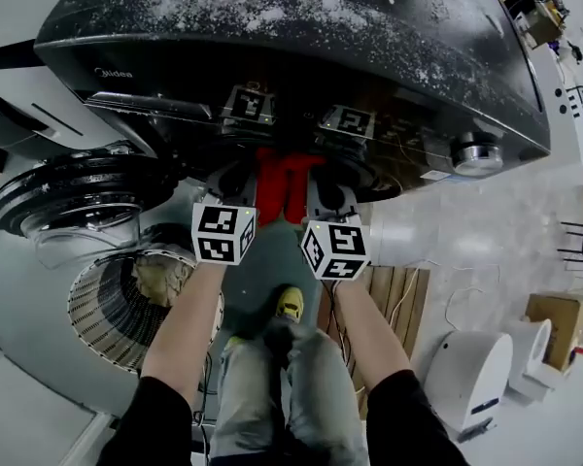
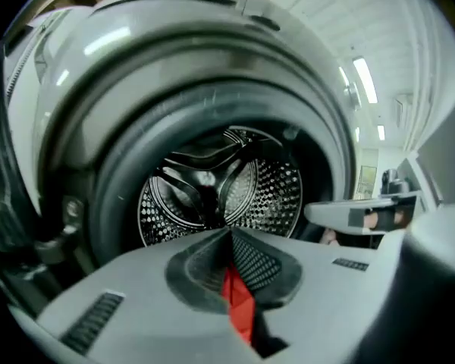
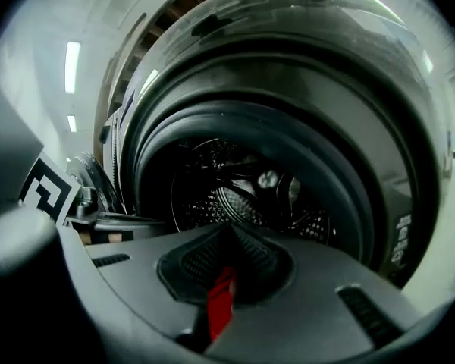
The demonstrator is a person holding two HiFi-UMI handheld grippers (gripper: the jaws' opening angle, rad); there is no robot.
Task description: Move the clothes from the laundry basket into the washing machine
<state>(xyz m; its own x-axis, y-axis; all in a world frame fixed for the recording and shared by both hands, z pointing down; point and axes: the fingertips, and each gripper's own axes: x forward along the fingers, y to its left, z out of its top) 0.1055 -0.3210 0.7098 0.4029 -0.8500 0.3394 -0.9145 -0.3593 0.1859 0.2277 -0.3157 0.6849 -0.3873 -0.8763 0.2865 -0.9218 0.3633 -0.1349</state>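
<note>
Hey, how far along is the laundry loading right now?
Done: the washer door is open, though the drum looks empty. In hand: the left gripper and right gripper are both shut on a red garment before the opening. Left: drop it in, then fetch the beige garment from the laundry basket.

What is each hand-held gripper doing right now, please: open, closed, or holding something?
Left hand-held gripper: closed on the red garment.
Right hand-held gripper: closed on the same red garment.

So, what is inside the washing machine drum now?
The drum shows only bare perforated metal and ribs, no clothes. Its bottom is covered by the left tool and right tool, shut on the red garment.
</note>
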